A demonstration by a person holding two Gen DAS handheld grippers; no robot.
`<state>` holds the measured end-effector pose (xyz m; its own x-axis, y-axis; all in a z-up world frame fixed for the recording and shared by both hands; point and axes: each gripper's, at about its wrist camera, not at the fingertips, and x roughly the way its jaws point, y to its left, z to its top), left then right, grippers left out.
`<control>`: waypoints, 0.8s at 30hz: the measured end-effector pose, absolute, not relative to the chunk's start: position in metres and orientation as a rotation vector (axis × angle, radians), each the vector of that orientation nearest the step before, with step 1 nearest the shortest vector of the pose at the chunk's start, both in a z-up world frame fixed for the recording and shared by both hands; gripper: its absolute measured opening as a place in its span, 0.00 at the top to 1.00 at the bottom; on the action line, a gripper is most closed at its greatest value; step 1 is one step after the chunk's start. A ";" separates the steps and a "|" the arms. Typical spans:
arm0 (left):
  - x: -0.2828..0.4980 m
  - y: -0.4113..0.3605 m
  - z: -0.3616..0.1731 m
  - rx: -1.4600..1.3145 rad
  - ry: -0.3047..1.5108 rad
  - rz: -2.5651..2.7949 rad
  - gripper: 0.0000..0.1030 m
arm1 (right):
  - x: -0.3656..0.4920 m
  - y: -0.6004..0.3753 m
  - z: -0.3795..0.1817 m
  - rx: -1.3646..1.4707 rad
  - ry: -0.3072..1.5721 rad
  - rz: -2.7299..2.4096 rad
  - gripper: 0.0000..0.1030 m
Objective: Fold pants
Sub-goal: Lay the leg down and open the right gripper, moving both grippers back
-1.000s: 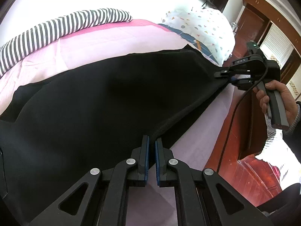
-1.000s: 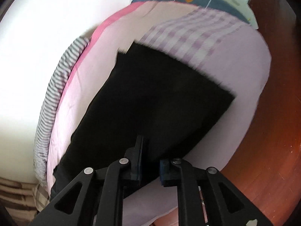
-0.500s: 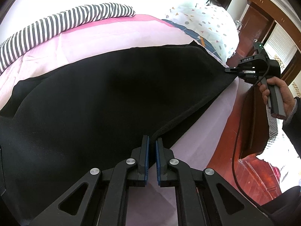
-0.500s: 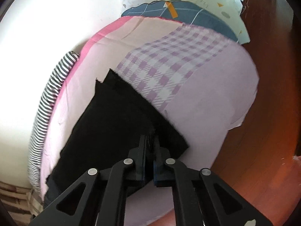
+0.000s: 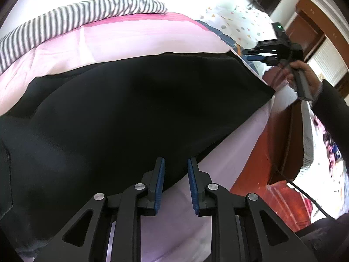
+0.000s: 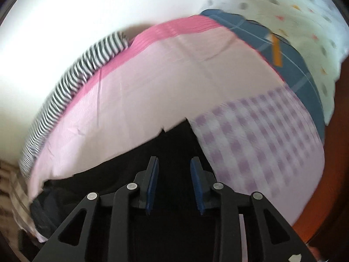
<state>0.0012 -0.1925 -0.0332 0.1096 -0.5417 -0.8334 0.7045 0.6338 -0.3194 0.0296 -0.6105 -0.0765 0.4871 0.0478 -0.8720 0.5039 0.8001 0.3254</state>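
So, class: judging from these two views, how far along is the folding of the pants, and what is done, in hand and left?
Done: the black pants lie spread flat on the pink bedsheet, seemingly doubled leg over leg. In hand: nothing. The left gripper and right gripper are both open, with no cloth pinched between the fingers. Left: the pants are one long piece, so the shorter folds along their length are probably not yet made.

Striped pillow (image 5: 72, 24) and spotted quilt (image 6: 301, 17) border bed.
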 end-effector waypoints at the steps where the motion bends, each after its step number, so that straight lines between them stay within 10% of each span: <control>1: 0.003 -0.188 -0.032 0.165 1.137 -0.913 0.78 | 0.041 -0.610 -0.080 0.585 1.061 -0.289 0.72; 9: 0.018 -0.166 -0.021 0.103 1.099 -0.850 0.78 | 0.077 -0.607 -0.102 0.526 1.131 -0.223 0.71; 12: 0.034 -0.161 -0.024 0.068 1.095 -0.797 0.78 | 0.080 -0.600 -0.100 0.525 1.125 -0.171 0.95; 24: 0.066 -0.131 -0.053 0.024 1.095 -0.619 0.78 | 0.067 -0.598 -0.080 0.418 0.960 -0.425 0.98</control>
<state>0.0660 -0.1313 -0.0529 0.3082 -0.4567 -0.8345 0.4792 0.8324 -0.2785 0.0666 -0.5979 -0.0803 0.5048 -0.1601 -0.8483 0.5203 0.8405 0.1510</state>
